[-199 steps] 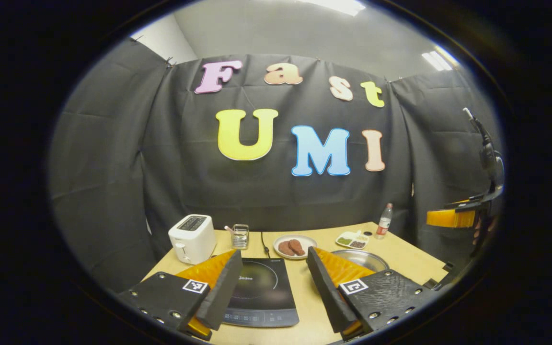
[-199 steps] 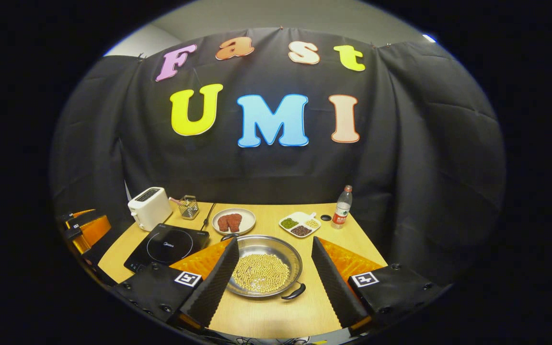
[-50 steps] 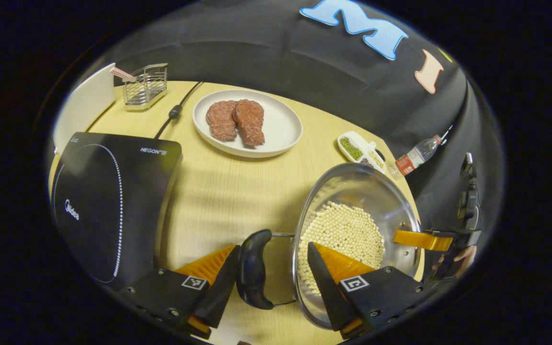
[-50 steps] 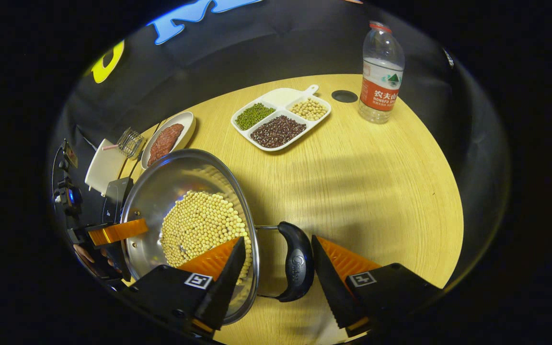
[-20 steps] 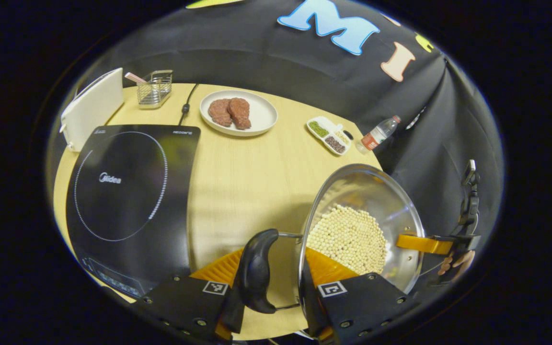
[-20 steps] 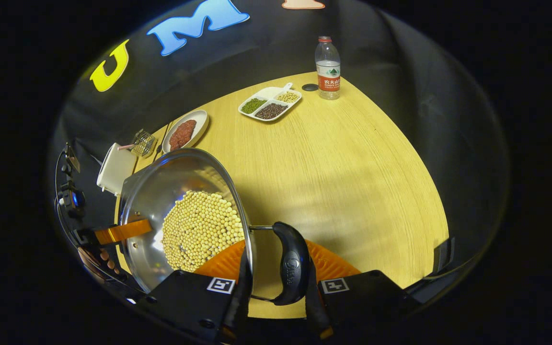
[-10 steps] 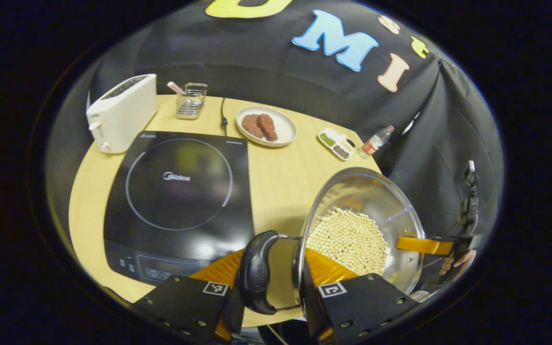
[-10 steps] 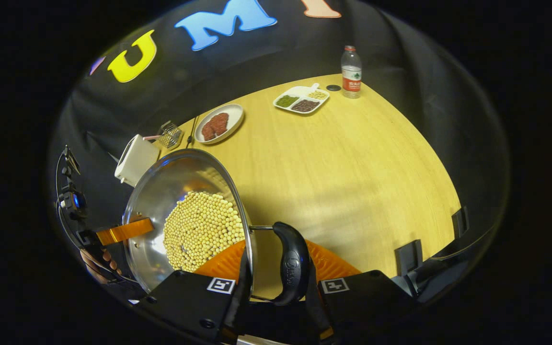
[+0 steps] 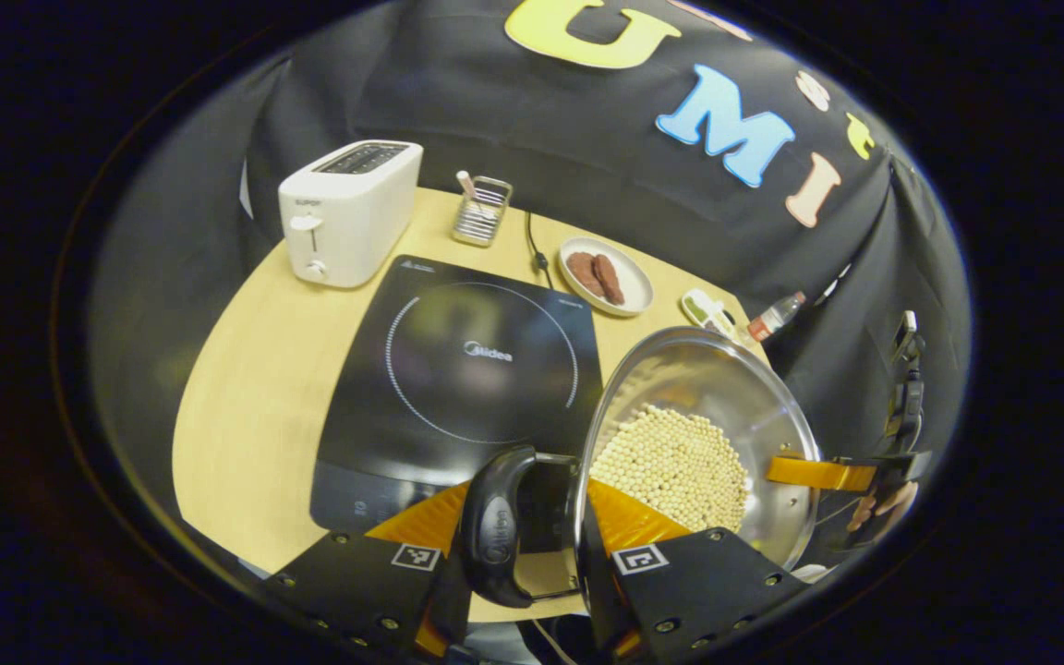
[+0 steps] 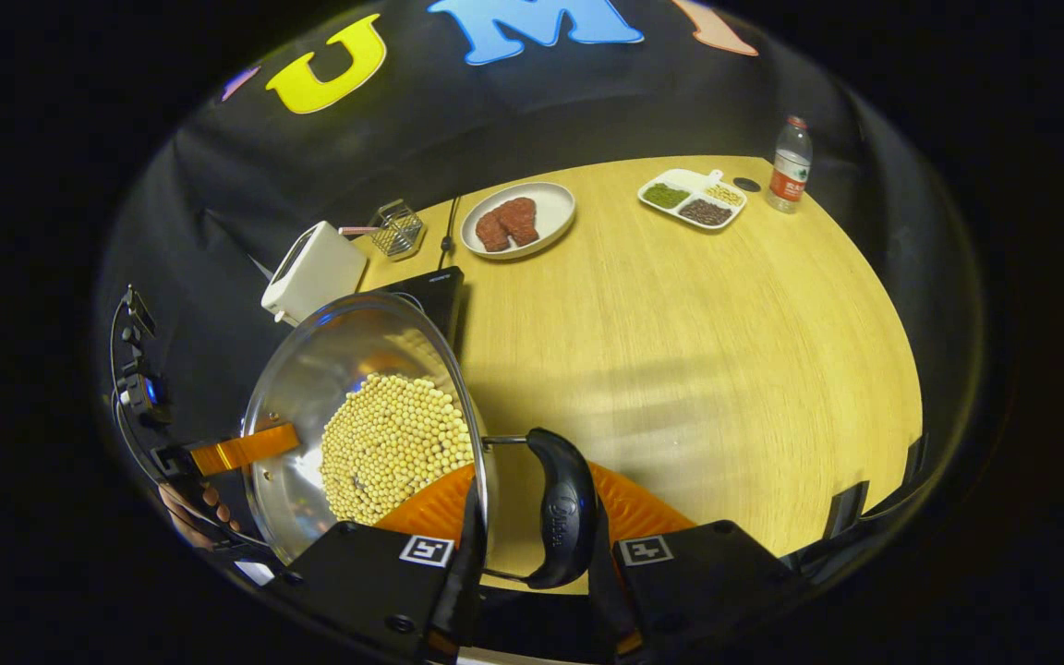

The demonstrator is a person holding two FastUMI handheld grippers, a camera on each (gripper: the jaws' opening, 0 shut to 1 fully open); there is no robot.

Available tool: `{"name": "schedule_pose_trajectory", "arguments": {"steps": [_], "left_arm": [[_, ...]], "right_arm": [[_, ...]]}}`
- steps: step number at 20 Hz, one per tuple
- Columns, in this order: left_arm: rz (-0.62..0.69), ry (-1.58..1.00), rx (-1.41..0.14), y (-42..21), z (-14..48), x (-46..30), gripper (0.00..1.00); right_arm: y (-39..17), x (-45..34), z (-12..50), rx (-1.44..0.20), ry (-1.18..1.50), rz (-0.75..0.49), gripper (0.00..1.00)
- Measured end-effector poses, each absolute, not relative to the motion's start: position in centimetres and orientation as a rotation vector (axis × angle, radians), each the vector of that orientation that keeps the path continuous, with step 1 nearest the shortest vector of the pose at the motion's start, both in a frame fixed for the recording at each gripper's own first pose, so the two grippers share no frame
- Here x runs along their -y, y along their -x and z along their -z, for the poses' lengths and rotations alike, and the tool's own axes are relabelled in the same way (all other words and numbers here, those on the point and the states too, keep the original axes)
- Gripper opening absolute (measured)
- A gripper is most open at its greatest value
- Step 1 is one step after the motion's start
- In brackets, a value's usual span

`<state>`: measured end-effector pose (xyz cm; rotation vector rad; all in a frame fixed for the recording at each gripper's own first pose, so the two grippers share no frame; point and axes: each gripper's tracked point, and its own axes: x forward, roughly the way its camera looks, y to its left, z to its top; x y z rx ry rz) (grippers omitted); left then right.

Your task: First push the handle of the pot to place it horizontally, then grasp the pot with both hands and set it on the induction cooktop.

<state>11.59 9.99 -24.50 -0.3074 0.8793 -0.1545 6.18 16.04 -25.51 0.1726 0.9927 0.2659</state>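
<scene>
A steel pot [image 9: 707, 369] holding soybeans [image 9: 671, 457] hangs in the air above the wooden table [image 9: 246, 388]. My left gripper [image 9: 518, 540] is shut on its black left handle [image 9: 495, 522], which overlaps the front edge of the black induction cooktop [image 9: 458, 369]. In the right gripper view the pot [image 10: 329, 360] sits at lower left, and my right gripper [image 10: 532, 540] is shut on the other black handle [image 10: 564, 508]. Behind the pot a corner of the cooktop [image 10: 435, 291] peeks out. Each view shows the other gripper across the pot.
A white toaster [image 9: 347, 212], a wire basket [image 9: 481, 199] and a power cord stand behind the cooktop. A plate of meat [image 10: 518, 217], a divided dish of beans [image 10: 694, 199] and a water bottle [image 10: 789, 152] line the table's far side.
Both grippers closed on the pot's handles, lifted it and carried it leftwards. The cooktop has come closer and now lies beside and partly under the pot's left handle.
</scene>
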Motion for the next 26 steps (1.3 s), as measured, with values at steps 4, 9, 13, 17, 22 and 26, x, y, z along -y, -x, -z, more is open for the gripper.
{"name": "schedule_pose_trajectory", "arguments": {"steps": [4, 9, 13, 17, 22, 26], "left_arm": [[0.124, 0.300, -0.870, -13.4, 25.0, -12.8, 0.52], [0.091, 0.315, -0.855, -14.8, 24.8, -16.2, 0.56], [0.074, 0.305, -0.850, -17.0, 25.5, -18.0, 0.56], [0.059, 0.314, -0.848, -19.4, 27.1, -20.1, 0.56], [0.063, 0.290, -0.847, -22.4, 29.0, -22.3, 0.52], [0.072, 0.271, -0.842, -24.3, 30.1, -23.3, 0.48]], "right_arm": [[-7.5, -19.3, 25.5, -1.005, -0.163, -0.296, 0.47], [-9.8, -22.3, 25.4, -0.993, -0.146, -0.326, 0.47], [-12.0, -24.7, 26.0, -0.997, -0.148, -0.335, 0.51], [-14.8, -26.8, 27.3, -0.973, -0.144, -0.337, 0.47], [-17.1, -28.8, 29.4, -0.974, -0.164, -0.322, 0.46], [-18.8, -29.7, 30.4, -0.976, -0.175, -0.304, 0.50]]}}
